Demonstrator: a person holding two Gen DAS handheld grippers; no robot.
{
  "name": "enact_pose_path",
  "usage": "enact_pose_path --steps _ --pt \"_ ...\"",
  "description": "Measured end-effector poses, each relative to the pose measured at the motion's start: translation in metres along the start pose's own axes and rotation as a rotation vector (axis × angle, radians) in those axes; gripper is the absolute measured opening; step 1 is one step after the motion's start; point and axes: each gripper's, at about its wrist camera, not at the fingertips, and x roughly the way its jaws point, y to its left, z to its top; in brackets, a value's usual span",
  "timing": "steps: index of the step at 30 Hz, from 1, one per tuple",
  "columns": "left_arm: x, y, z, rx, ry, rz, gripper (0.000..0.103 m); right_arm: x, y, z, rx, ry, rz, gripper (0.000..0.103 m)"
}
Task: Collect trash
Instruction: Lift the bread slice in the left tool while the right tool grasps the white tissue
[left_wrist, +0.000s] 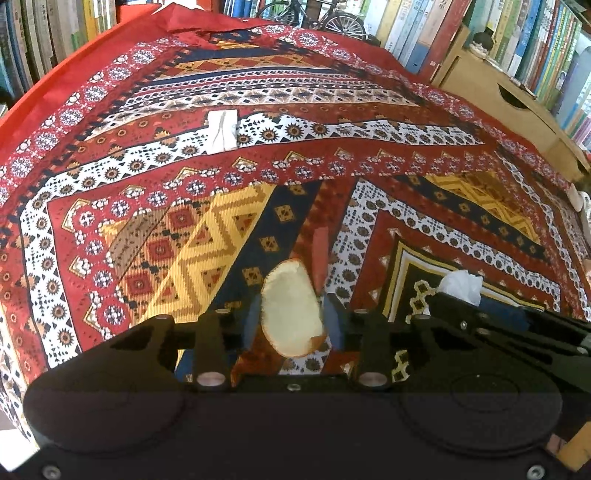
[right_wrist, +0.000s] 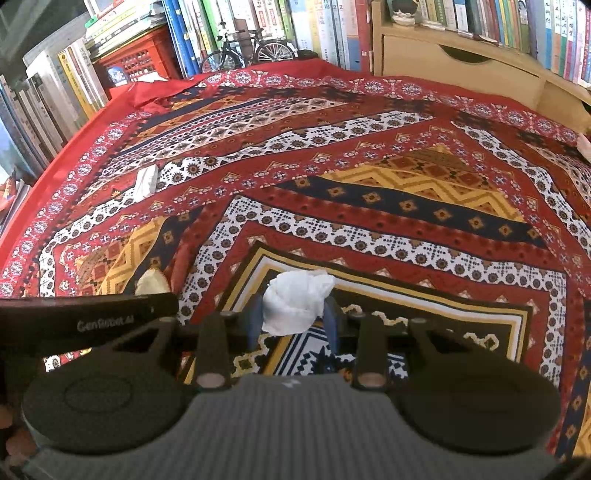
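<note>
My left gripper (left_wrist: 291, 317) is shut on a pale, peel-like scrap with an orange-brown rim (left_wrist: 291, 308), held above the patterned cloth. My right gripper (right_wrist: 293, 319) is shut on a crumpled white tissue (right_wrist: 295, 301). The two grippers are side by side: the tissue (left_wrist: 461, 286) shows at the right of the left wrist view, and the scrap (right_wrist: 152, 282) peeks over the left gripper's body in the right wrist view. A folded white paper (left_wrist: 221, 131) lies flat on the cloth farther back, also in the right wrist view as a folded white paper (right_wrist: 146, 181) at the left.
A red patterned tablecloth (left_wrist: 332, 155) covers the table. Books line the shelves behind and to the left. A model bicycle (right_wrist: 245, 48) stands at the far edge, a red crate (right_wrist: 136, 62) beside it. A wooden drawer unit (right_wrist: 454, 70) stands at the far right.
</note>
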Motion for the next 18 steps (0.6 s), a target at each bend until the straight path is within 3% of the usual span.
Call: enact_pose_path --steps 18 --pt "-0.033 0.009 -0.022 -0.004 -0.045 -0.015 0.035 -0.028 0.015 -0.014 -0.012 -0.036 0.004 0.040"
